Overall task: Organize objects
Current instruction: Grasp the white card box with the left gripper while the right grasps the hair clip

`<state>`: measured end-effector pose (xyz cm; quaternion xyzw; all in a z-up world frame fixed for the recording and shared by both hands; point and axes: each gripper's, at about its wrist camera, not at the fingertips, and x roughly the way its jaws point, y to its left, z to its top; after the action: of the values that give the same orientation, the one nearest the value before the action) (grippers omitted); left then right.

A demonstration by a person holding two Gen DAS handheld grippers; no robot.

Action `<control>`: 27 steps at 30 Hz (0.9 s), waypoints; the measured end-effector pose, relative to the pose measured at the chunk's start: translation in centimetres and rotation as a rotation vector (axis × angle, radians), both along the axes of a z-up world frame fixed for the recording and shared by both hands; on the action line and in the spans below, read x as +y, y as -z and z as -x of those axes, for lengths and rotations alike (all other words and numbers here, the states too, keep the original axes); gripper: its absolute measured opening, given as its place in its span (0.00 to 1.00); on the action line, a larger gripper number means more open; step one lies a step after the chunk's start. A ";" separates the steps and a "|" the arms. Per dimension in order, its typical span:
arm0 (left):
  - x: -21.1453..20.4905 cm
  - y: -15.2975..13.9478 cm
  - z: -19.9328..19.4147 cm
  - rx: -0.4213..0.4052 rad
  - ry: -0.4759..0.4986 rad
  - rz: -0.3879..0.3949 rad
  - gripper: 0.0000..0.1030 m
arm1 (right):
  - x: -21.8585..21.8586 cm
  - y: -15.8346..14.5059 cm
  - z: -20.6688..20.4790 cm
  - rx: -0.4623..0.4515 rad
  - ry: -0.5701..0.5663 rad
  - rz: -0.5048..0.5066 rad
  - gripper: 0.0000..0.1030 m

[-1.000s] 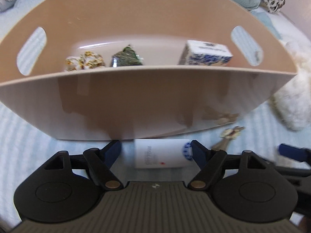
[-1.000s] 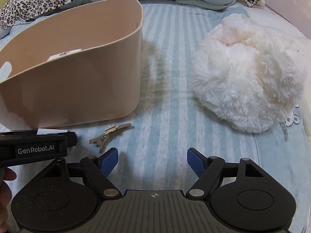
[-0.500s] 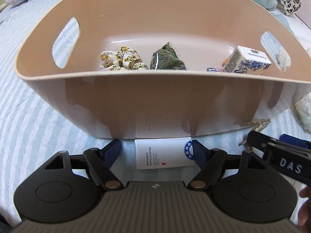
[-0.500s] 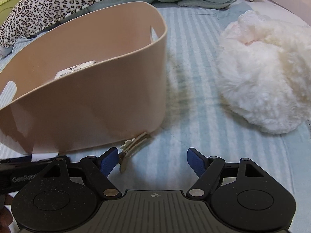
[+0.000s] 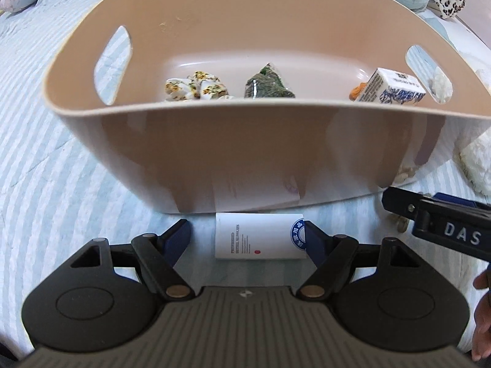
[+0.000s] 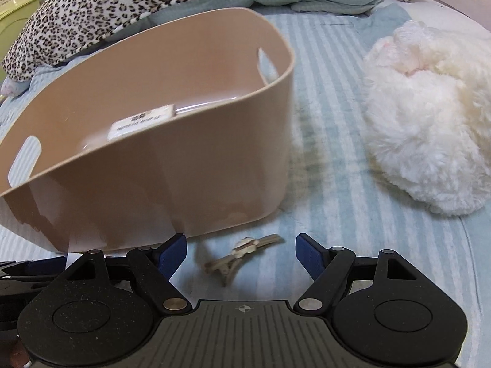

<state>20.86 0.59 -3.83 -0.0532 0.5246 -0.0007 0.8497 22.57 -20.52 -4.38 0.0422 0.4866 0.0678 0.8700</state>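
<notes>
— What are you working on?
— A bed with a blue-and-white striped quilt (image 6: 325, 153), and a leopard-print blanket (image 6: 101, 9) heaped behind the beige tub (image 5: 245, 159) that I take as my landmark. To the right of the tub, well apart from it, lies a fluffy white plush (image 6: 429, 128).

— What's in the tub?
— A blue-and-white carton (image 5: 394, 89) at its right end, a dark green packet (image 5: 268, 84) in the middle, and a flowered scrunchie (image 5: 196, 87) to the left.

— And your tools?
— My left gripper (image 5: 247, 237) is spread wide around a white tube (image 5: 259, 236) lying crosswise on the quilt just in front of the tub's near wall; the right pad looks to be at the tube's blue-seal end, the left pad is clear of it. My right gripper (image 6: 241, 253) is released too, its fingers either side of a small hair clip (image 6: 242, 257) lying just off the tub's front right corner, touching neither pad
</notes>
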 end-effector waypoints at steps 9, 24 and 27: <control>1.5 0.3 0.3 0.000 0.037 0.013 0.77 | 2.2 1.4 -0.6 -0.017 -0.033 0.112 0.61; 3.5 -1.0 0.7 -0.021 0.061 0.070 0.58 | 0.7 0.0 1.1 -0.035 -0.047 0.114 0.33; 3.6 -1.5 2.0 -0.035 0.073 0.072 0.58 | 0.4 -0.8 1.9 -0.053 -0.049 0.105 0.33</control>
<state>18.88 4.15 -2.29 -0.0644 0.5107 -0.0514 0.8558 20.68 -20.13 -3.59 -0.0173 0.4670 0.0648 0.8817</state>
